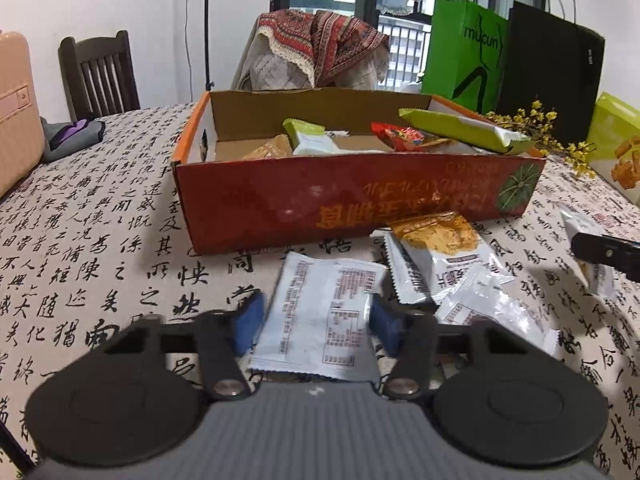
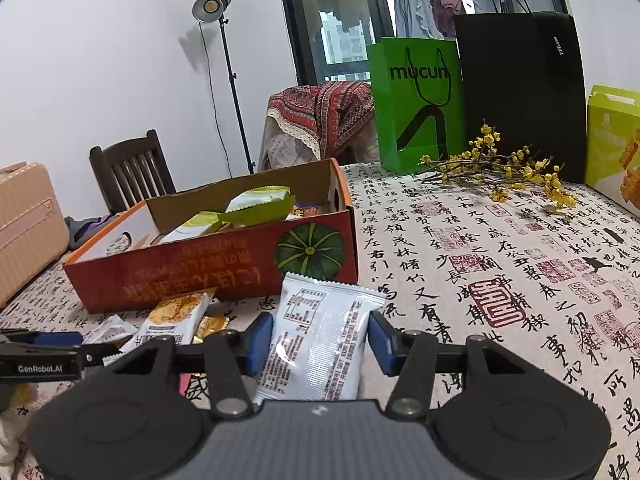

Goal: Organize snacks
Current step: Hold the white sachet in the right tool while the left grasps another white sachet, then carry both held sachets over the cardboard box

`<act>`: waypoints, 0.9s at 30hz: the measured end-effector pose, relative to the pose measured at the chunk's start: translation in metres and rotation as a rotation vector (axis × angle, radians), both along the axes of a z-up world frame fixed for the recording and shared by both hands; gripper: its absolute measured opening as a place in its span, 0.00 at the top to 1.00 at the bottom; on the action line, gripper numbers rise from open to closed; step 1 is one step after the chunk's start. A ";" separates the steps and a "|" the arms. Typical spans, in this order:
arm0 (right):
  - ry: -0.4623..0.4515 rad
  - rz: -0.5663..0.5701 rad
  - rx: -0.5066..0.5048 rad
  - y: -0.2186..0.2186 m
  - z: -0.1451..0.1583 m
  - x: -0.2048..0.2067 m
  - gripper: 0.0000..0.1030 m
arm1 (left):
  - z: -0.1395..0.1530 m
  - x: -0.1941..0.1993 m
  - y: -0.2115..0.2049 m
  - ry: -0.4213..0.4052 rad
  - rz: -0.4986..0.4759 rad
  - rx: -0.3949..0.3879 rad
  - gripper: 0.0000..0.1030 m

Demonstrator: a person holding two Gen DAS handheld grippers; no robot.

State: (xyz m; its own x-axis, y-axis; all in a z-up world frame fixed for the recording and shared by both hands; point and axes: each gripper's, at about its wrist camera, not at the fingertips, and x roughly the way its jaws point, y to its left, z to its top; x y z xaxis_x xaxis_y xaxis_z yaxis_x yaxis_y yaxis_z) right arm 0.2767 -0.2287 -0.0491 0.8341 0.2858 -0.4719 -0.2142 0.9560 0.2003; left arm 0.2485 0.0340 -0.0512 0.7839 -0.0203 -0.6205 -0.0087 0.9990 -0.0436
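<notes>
While the blue pads of the left gripper (image 1: 316,322) stand spread either side of a white snack packet (image 1: 320,312) lying flat on the tablecloth (image 1: 100,240), its long axis running along the fingers, the right gripper (image 2: 320,340) brackets a second white packet (image 2: 320,340) the same way, pads near its edges; whether they pinch I cannot tell. Ahead of both sits the red box (image 1: 320,196), slightly nearer the left gripper, with more packets to its right

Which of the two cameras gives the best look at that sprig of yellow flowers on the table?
The right wrist view. There the yellow flower sprig lies whole on the tablecloth in front of the black bag. The left wrist view catches only part of the yellow flower sprig, small at the right edge behind the orange box.
</notes>
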 end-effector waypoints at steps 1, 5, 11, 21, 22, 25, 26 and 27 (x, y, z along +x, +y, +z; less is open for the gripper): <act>0.001 0.000 -0.001 0.000 0.000 0.000 0.50 | 0.000 0.000 0.000 -0.003 -0.002 -0.004 0.50; 0.000 0.001 -0.004 0.001 0.000 0.000 0.50 | 0.001 -0.002 0.004 -0.015 -0.002 -0.028 0.52; -0.005 0.000 -0.003 0.000 0.000 0.000 0.50 | 0.003 -0.004 0.007 -0.038 0.001 -0.049 0.53; -0.039 0.018 0.001 0.004 0.004 -0.002 0.50 | 0.018 -0.015 0.010 -0.125 0.026 -0.062 0.53; -0.052 0.020 0.001 0.005 0.006 -0.003 0.50 | 0.021 -0.016 0.011 -0.133 0.026 -0.066 0.53; -0.078 0.025 -0.003 0.007 0.013 -0.007 0.50 | 0.031 -0.020 0.013 -0.156 0.028 -0.083 0.53; -0.085 0.025 -0.005 0.008 0.016 -0.008 0.50 | 0.034 -0.021 0.015 -0.163 0.029 -0.088 0.53; -0.091 0.026 -0.007 0.009 0.019 -0.008 0.50 | 0.039 -0.022 0.016 -0.174 0.030 -0.090 0.53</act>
State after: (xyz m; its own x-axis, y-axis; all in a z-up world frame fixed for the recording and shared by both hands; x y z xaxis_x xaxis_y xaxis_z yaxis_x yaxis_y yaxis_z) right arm 0.2685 -0.2198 -0.0305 0.8660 0.3048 -0.3964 -0.2561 0.9512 0.1720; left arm 0.2269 0.0497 -0.0122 0.8804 -0.0447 -0.4721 -0.0227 0.9904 -0.1361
